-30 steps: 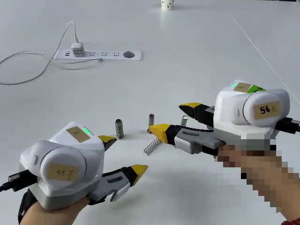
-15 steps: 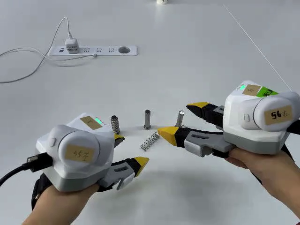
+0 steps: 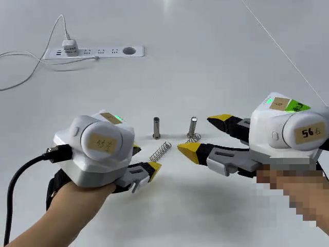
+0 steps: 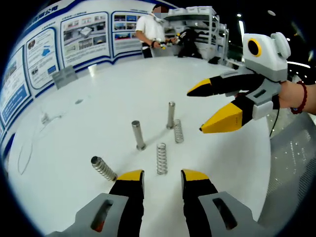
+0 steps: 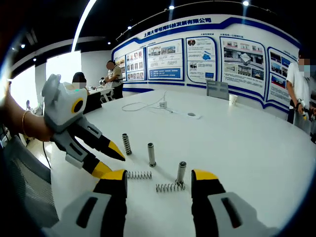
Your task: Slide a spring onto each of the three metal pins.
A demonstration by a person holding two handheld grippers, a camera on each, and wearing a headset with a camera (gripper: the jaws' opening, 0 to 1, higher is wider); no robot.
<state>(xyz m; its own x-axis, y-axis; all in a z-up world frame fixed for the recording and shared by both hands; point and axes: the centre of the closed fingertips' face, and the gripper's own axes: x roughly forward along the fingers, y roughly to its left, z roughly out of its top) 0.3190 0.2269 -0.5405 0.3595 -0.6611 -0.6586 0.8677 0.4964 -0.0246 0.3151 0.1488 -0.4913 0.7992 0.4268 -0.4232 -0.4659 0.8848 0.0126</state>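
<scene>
— Where are the springs?
— One coiled steel spring [image 5: 127, 143] stands upright at ten o'clock of the bare short metal middle pin [image 5: 150, 154]. A second spring [image 3: 160, 151] lies flat at its six o'clock. A third spring [image 3: 194, 138] lies against the right pin [image 3: 192, 126].
— And the tongs?
— The white, yellow-tipped left gripper [image 3: 145, 158] is narrowly parted and empty. The matching right gripper [image 3: 201, 134] gapes wide, also empty.

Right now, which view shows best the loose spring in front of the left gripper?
The left gripper view: the spring lies just ahead of the open jaws, whole and large. The head view shows it small, beside the left gripper. The right gripper view shows it low, near a jaw tip.
</scene>
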